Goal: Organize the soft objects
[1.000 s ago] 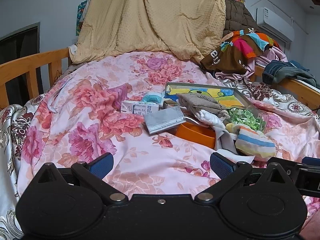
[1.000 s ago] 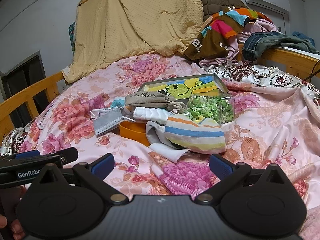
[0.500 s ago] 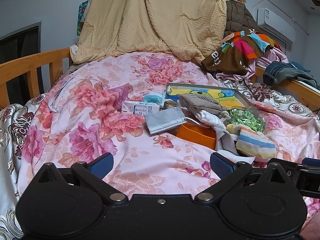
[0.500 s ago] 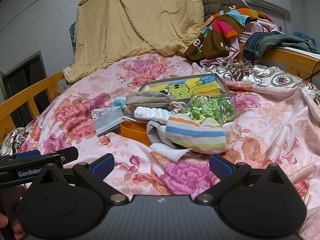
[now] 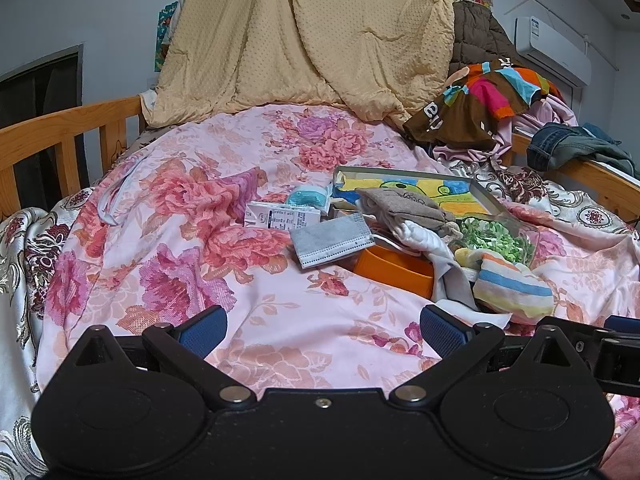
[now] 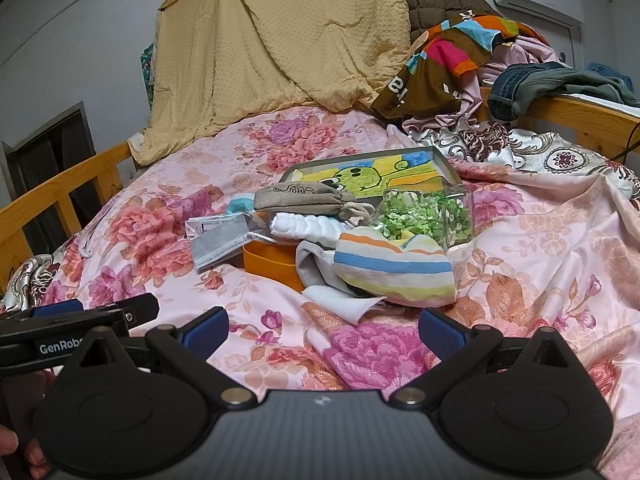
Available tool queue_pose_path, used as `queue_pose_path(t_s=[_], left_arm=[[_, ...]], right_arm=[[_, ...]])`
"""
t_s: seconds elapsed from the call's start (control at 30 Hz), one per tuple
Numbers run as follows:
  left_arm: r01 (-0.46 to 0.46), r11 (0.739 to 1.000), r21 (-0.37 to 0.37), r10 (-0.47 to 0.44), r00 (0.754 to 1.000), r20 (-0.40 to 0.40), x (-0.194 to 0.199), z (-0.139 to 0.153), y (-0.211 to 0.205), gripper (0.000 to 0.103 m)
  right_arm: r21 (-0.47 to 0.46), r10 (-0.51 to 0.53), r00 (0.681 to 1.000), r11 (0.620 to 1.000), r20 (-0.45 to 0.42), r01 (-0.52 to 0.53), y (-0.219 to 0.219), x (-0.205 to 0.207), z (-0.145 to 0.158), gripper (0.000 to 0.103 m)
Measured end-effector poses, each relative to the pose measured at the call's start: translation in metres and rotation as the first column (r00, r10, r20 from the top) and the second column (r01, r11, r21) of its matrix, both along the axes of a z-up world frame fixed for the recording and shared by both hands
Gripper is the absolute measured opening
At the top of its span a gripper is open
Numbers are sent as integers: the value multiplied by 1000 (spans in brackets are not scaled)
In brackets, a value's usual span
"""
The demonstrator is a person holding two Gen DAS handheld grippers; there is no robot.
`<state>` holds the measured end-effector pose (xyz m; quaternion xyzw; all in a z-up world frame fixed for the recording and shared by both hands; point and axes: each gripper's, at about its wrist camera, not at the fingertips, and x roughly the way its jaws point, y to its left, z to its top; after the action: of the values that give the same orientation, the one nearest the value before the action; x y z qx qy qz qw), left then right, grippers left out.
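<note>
Left tool: jaws spread wide, holding nothing, above the floral bedspread at the near edge of the bed. Right tool: likewise wide open and empty, just beside the left one, nearer the pile.

Pile, mid-bed, near to far:
- White cloth, flat on the bedspread, partly under the striped item.
- Striped pouch, soft, orange, blue and yellow bands; leans against the clear box and is the nearest soft thing to the right tool.
- Orange tub, open top; contents not visible. A grey-white cloth hangs over its right rim; a grey mask in a wrapper overlaps its left rim.
- White ribbed roll, lying across the tub's far rim.
- Clear box, filled with green pieces; kind cannot be told.
- Tan drawstring bag, lying on the white roll and over the tray's near edge.
- Small carton, left of the mask, on the bedspread.
- Teal item, behind the carton; partly hidden.
- Shallow tray with a cartoon picture inside; near corner covered by the bag.

Beyond: yellow blanket draped at the head; heaped clothes far right; jeans over the wooden rail.
</note>
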<state>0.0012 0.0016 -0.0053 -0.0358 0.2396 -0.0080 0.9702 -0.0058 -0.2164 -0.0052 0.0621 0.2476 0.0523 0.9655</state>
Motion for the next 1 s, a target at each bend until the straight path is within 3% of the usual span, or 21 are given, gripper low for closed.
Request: queue_pose_path(t_s=[1.0], left_arm=[[-4, 1000, 2, 4, 1000, -17, -1, -4, 0, 102]], right_arm=[[5, 5, 1000, 1000, 4, -5, 2, -1, 0, 103]])
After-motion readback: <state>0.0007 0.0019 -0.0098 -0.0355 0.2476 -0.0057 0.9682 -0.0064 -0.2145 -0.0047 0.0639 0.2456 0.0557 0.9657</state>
